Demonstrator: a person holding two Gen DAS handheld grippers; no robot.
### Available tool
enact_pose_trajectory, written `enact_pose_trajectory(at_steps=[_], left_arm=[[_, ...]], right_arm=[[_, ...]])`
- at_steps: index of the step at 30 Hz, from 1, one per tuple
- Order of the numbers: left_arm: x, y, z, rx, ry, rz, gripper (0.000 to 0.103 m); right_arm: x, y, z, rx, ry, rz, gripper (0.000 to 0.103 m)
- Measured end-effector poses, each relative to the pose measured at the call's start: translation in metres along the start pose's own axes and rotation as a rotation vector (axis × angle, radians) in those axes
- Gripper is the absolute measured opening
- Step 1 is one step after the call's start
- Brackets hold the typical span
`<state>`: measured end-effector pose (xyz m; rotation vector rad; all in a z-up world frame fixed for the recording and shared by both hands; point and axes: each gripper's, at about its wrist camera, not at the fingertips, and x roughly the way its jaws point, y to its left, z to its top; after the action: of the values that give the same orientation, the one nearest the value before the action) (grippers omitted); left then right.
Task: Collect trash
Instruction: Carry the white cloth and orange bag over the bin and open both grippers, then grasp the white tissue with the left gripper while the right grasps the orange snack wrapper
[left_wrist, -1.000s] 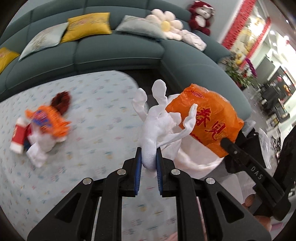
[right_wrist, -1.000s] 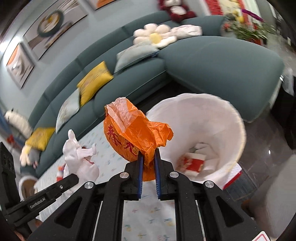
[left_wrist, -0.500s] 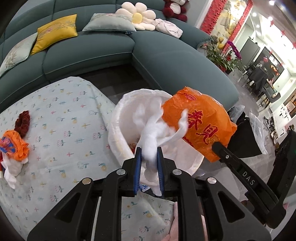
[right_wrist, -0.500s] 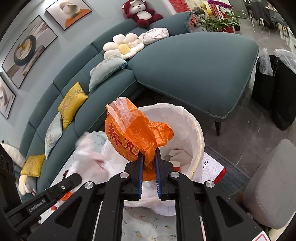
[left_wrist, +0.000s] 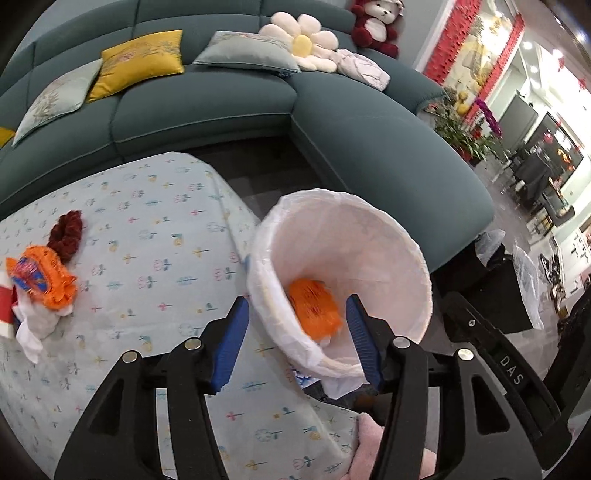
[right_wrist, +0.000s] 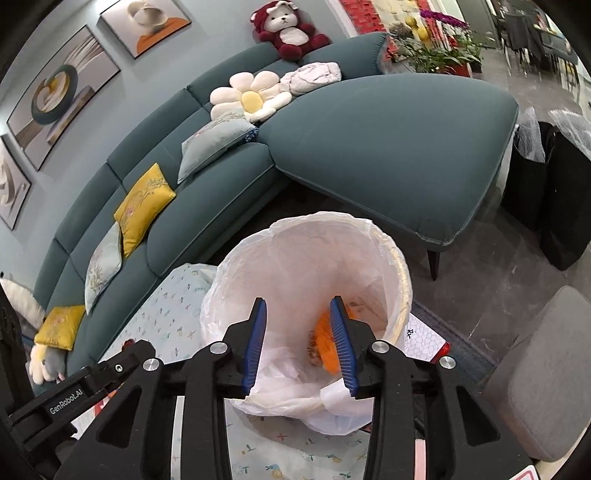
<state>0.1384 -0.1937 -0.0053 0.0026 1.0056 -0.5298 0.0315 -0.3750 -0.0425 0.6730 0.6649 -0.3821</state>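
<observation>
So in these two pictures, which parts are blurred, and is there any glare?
Left wrist view: the orange bag inside the bin is smeared by motion, and the bright room at right is overexposed. Right wrist view: the bag is soft too; the sofa bends from fisheye.

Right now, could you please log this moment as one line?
left hand-held gripper: opening, empty | right hand-held gripper: opening, empty | orange bag: in bin

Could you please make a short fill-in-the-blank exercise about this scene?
1. The orange bag lies inside the white-lined ____.
2. The flower-shaped cushion has a ____ centre.
3. Between the opening jaws of the left gripper there is ____ held.
4. The red plush bear sits on the ____.

Missing words: bin; yellow; nothing; sofa
</observation>
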Motion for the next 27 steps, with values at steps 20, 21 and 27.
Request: enact_pose_trajectory(at_steps=[20, 21, 27], left_arm=[[-0.056, 0.109, -0.025, -0.164, -0.06, 0.143, 0.058], [-0.059, 0.115, -0.027, -0.172, -0.061, 0.155, 0.059], [-0.074, 0.156, -0.042, -0.248, -0.06, 0.225, 0.074]], right_arm=[[0.002, 0.106, -0.052, -0.271, 0.102, 0.099, 0.041], [0.002, 0.111, -0.055, -0.284, 0.108, 0.103, 0.041], [0.005, 0.147, -0.08, -0.361, 0.156, 0.15, 0.041]])
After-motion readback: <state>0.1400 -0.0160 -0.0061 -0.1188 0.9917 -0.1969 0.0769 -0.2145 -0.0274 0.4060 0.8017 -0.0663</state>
